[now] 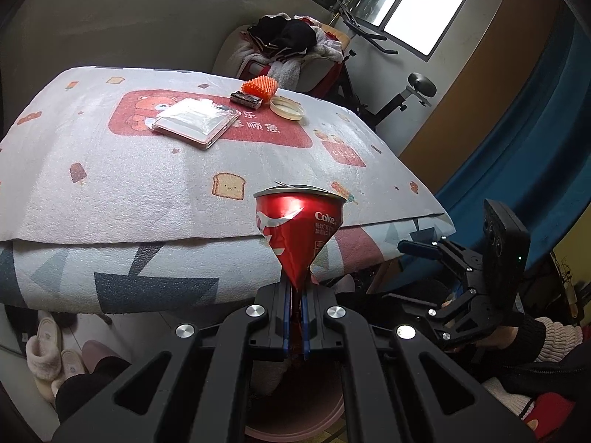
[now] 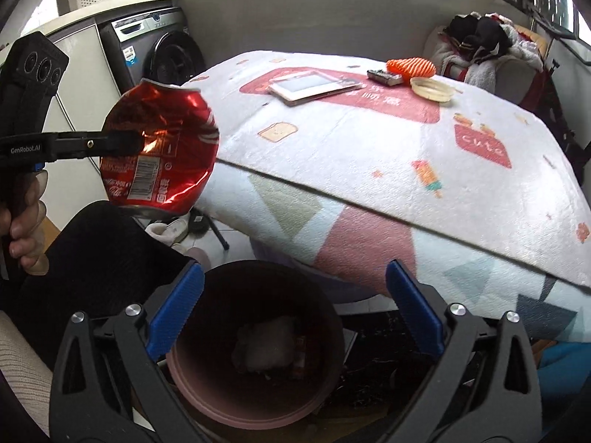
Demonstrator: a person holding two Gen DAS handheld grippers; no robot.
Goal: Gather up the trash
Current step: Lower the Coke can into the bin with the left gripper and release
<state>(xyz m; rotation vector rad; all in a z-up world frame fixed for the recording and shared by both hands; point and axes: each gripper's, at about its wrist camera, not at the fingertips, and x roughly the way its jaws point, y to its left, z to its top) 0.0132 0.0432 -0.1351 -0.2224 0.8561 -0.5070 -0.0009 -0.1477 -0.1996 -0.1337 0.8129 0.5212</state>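
Observation:
My left gripper [image 1: 295, 295] is shut on a crushed red Coke can [image 1: 299, 229], pinching its flattened end. The can is in the air off the table's front edge. In the right wrist view the left gripper [image 2: 129, 142] holds the can [image 2: 159, 155] at the left, up and left of a pink trash bin [image 2: 255, 380] on the floor. The bin holds a crumpled white wad [image 2: 266, 347]. The bin's rim also shows low in the left wrist view [image 1: 295, 428]. My right gripper [image 2: 295, 313] is open and empty above the bin; in the left wrist view it is at the right [image 1: 424, 247].
A table with a printed cloth [image 1: 147, 192] carries a flat white packet [image 1: 195, 122], an orange spiky thing [image 1: 260, 88], a small dark box [image 1: 245, 99] and a cream ring [image 1: 287, 109]. Slippers [image 1: 48, 354] lie under it. A clothes-piled chair [image 1: 291, 48] and a washing machine [image 2: 162, 51] stand behind.

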